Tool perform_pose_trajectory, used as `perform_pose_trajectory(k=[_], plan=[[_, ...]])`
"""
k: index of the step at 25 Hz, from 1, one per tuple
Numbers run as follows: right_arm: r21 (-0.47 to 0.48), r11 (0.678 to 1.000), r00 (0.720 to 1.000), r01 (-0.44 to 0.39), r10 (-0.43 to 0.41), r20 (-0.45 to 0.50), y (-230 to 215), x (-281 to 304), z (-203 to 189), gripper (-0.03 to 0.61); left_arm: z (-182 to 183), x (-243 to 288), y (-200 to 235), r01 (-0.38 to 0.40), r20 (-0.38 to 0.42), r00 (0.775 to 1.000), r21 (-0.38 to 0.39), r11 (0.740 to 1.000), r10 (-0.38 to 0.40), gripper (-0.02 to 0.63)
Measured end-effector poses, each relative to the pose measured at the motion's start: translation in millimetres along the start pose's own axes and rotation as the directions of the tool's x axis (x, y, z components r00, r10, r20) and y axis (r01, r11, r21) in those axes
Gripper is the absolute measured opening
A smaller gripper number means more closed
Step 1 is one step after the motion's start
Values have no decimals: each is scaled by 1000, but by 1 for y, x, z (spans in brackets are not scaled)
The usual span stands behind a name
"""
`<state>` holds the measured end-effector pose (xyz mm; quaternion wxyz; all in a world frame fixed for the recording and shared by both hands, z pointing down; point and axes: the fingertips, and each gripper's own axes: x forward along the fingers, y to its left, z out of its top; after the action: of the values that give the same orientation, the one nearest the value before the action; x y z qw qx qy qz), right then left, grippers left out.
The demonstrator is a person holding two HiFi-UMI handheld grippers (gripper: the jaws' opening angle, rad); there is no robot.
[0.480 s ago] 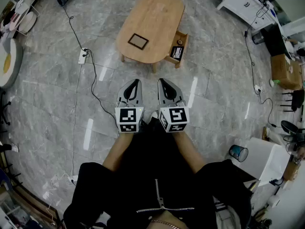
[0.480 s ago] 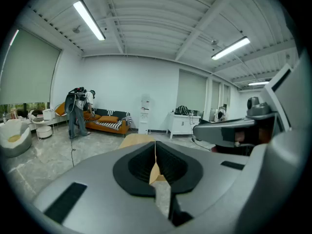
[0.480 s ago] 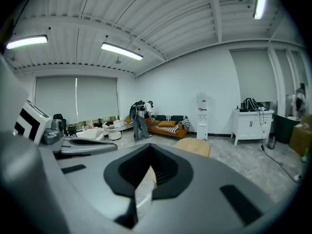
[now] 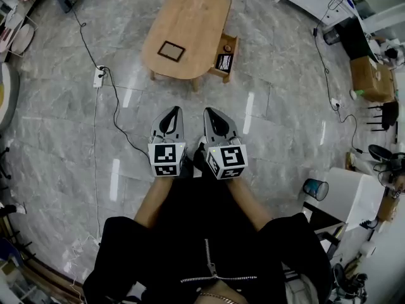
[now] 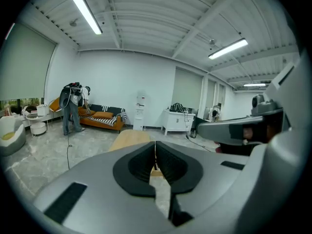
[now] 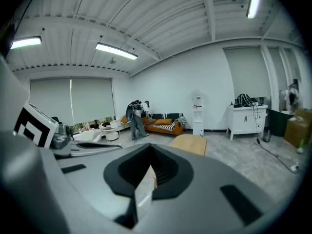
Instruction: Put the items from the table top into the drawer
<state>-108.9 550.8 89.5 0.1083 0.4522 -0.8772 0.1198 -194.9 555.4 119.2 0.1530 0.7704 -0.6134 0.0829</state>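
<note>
Presently, both tongs are held side by side above the grey marbled floor (image 4: 285, 128), well apart from the oval light-wood worktop (image 4: 196, 11) ahead of them. The left tongs (image 4: 175, 109) are shown fully closed in the left gripper view, the black pads pressed together with nothing between them. The right tongs (image 4: 207, 111) are likewise shown shut and empty in the right gripper view, with only a pale sliver of the background seen through the gap beneath the pads. A flat, dark-framed rectangular item (image 4: 171, 50) is seen lying on the worktop, near its nearer edge. At the worktop's right side a small wooden drawer (image 4: 236, 48) is pulled open. A flat black-and-white item (image 4: 223, 62) and a small dark object (image 4: 228, 47) are seen inside it; what they are cannot be told. A white power strip (image 4: 98, 76) with a black cable is seen on the floor to the left of the worktop.
</note>
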Motion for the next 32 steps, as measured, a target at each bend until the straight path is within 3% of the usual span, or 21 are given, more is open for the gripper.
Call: perform_pose_trajectory(k=[10,32], plan=[[49,999,1000,-4,4,-13,-34,4,-8,9,-6,35,-18,32,-46,998,15,999,-31,15],[86,989,993,-118,119,-15,-154,92,36,9,34,162,-29,-47,-99,994,18,999,49,15]])
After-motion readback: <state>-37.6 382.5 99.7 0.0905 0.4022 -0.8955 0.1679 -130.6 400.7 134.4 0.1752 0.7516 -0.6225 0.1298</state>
